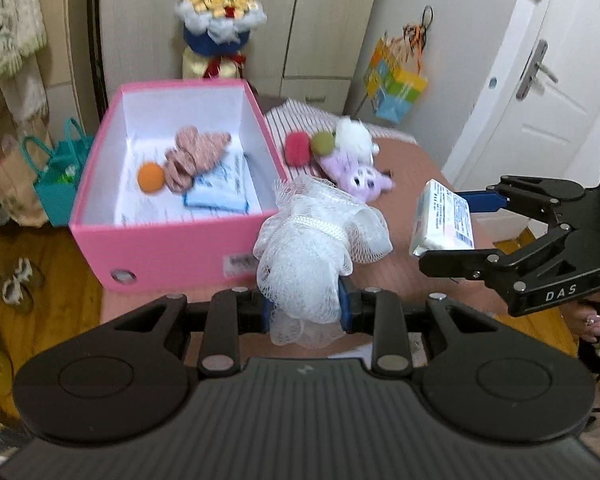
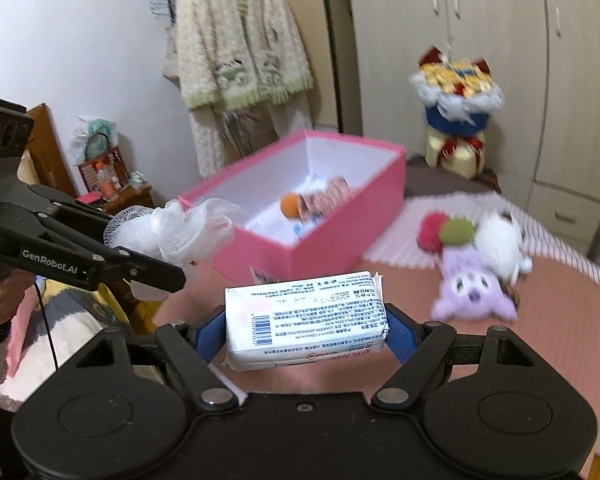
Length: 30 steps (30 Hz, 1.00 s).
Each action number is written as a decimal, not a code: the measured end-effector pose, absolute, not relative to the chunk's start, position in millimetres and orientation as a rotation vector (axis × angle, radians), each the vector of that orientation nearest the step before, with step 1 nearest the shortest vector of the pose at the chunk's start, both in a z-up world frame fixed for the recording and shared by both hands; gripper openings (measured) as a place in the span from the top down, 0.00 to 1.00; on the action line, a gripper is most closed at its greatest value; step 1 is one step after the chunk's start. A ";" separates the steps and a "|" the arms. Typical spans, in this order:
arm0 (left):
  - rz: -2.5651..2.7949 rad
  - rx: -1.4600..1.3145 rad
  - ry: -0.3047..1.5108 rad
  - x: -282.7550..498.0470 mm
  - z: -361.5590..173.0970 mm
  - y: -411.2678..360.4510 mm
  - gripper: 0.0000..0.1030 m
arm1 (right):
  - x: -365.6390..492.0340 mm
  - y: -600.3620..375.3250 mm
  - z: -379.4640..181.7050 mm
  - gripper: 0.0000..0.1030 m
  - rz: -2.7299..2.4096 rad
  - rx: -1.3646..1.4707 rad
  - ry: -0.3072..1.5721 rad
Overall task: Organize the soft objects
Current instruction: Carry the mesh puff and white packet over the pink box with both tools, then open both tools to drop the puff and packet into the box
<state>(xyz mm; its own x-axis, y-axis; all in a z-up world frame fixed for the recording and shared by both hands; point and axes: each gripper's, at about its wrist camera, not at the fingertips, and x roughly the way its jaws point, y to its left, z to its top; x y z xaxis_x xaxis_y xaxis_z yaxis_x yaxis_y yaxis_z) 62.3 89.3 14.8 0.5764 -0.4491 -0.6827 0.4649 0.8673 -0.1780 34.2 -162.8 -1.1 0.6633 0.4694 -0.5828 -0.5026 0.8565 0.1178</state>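
Pink box (image 1: 172,248), white mesh sponge (image 1: 312,256)

Two grippers: the left gripper (image 1: 304,312) and the right gripper (image 2: 306,328). One pink box (image 1: 172,248). One white mesh sponge (image 1: 312,240). Two tissue packs: one held (image 2: 306,318), one in the box (image 1: 216,192). Three pompoms: orange (image 1: 151,176), red (image 1: 297,149), green (image 1: 323,143). Two plush toys: purple (image 1: 358,174), white (image 1: 354,136).

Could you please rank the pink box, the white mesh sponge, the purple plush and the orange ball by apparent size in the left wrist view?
1. pink box
2. white mesh sponge, enlarged by nearness
3. purple plush
4. orange ball
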 end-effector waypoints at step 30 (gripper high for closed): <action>-0.369 0.002 0.834 282.4 -10.9 105.9 0.72 | 229.0 -53.7 -12.3 0.18 0.670 -0.409 0.622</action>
<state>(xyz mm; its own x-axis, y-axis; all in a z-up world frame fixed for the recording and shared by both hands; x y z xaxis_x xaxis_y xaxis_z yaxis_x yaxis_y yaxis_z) 282.4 105.9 -10.9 0.6125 -0.3189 -0.7233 0.3204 0.9366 -0.1417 229.0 -53.7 -12.3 0.6162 0.4466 -0.6487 -0.6803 0.7168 -0.1528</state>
